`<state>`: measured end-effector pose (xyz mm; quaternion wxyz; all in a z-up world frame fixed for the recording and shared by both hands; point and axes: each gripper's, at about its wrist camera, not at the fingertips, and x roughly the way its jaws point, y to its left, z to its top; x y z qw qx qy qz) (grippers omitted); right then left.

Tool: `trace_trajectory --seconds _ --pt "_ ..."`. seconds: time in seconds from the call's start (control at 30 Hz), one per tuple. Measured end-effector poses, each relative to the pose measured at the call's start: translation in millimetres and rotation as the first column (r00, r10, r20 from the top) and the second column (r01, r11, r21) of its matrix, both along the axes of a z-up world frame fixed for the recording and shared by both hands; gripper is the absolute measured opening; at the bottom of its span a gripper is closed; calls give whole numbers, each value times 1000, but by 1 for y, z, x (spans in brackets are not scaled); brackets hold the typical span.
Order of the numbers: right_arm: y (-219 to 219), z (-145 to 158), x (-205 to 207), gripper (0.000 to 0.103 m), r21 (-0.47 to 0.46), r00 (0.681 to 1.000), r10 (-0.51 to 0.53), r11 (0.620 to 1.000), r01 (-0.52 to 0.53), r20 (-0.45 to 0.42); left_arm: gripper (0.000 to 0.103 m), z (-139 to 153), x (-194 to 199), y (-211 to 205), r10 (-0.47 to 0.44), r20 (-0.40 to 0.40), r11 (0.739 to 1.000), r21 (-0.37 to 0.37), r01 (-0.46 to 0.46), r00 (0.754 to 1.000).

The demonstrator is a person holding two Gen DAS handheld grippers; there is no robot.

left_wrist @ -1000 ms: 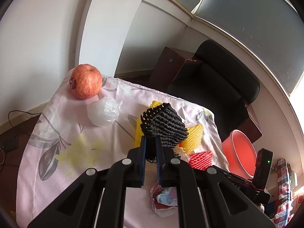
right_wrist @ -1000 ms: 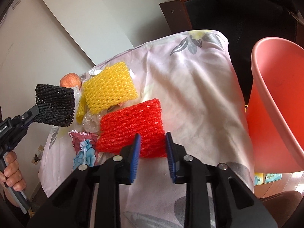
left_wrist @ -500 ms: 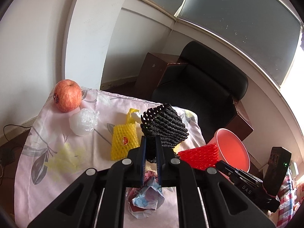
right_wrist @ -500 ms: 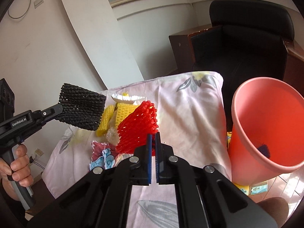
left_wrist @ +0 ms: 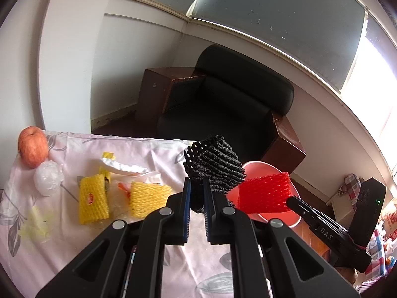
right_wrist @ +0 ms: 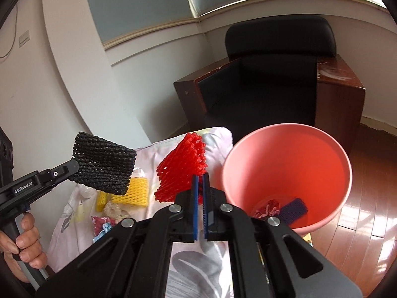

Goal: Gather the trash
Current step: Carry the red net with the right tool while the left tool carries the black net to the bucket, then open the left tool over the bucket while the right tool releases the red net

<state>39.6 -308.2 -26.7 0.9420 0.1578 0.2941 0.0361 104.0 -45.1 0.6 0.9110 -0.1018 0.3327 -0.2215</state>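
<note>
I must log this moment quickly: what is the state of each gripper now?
Left gripper: closed, holding the black foam net.
Right gripper: closed, holding the red foam net.

Left gripper: angled down, blue-padded jaws pinched nearly together on the black foam net, which stands clear of the surface. Right gripper: also angled down, jaws clamped tight on the red foam net, held aloft. Bare hand wraps the left gripper's handle, fingers curled round it.
</note>
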Motion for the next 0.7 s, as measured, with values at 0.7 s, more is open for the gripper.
trace_trajectory --seconds 0.7 --pt "-79 -28 -11 3 -136 952 -299 948 288 -66 8 -34 23 -155 -232 -48 966 108 236 971"
